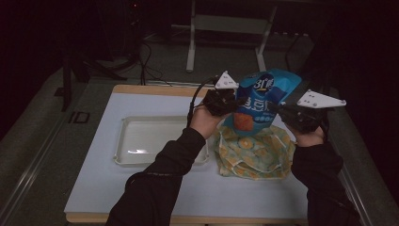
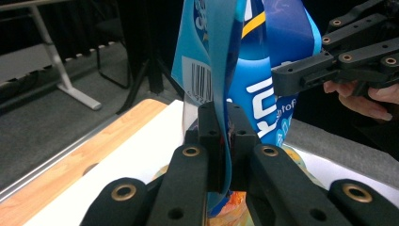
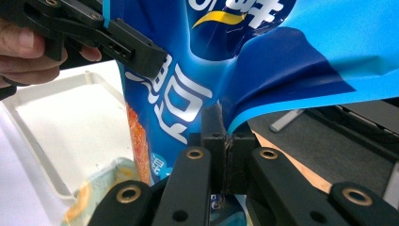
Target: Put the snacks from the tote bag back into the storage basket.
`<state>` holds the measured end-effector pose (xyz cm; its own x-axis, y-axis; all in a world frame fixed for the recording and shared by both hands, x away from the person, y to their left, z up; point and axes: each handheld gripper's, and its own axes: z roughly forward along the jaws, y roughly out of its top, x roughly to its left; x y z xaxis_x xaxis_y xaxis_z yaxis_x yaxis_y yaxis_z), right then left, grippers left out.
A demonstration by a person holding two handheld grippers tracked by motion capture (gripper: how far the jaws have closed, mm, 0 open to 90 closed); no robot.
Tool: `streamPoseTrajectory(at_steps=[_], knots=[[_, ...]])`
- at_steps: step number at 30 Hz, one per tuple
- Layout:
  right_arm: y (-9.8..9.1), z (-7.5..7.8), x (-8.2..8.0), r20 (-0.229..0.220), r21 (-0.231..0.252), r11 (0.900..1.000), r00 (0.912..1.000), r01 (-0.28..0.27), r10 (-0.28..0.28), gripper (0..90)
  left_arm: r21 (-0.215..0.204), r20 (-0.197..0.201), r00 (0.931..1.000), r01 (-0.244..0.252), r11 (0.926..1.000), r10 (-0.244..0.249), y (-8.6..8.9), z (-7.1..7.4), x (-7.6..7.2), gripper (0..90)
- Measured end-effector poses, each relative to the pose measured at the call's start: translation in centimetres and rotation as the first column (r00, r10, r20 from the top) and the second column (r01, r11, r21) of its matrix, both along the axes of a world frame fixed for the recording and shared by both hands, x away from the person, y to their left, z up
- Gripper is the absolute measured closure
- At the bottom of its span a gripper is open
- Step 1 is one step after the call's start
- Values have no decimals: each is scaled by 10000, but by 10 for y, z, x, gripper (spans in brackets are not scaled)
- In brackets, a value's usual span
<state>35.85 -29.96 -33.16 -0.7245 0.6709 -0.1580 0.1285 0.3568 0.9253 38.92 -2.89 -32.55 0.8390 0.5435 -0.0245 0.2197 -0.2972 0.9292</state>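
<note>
I hold the blue snack bag (image 1: 260, 101) lifted near the desk's far edge, left gripper (image 1: 234, 100) and right gripper (image 1: 281, 109) clamped tight on its sides; next I judge it goes toward the tray (image 1: 123, 141).

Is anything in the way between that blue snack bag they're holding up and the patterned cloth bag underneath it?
Nothing visible. The blue snack bag, pinched by the left claw and right claw, hangs directly over the patterned cloth bag.
</note>
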Motion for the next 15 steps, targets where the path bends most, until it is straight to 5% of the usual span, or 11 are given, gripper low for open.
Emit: streamPoseTrajectory(at_steps=[15], knots=[[38,12,6,169,21,9982,9981,-597,596,892,31,167,9982,-580,9983,579,40,13,-10,888]])
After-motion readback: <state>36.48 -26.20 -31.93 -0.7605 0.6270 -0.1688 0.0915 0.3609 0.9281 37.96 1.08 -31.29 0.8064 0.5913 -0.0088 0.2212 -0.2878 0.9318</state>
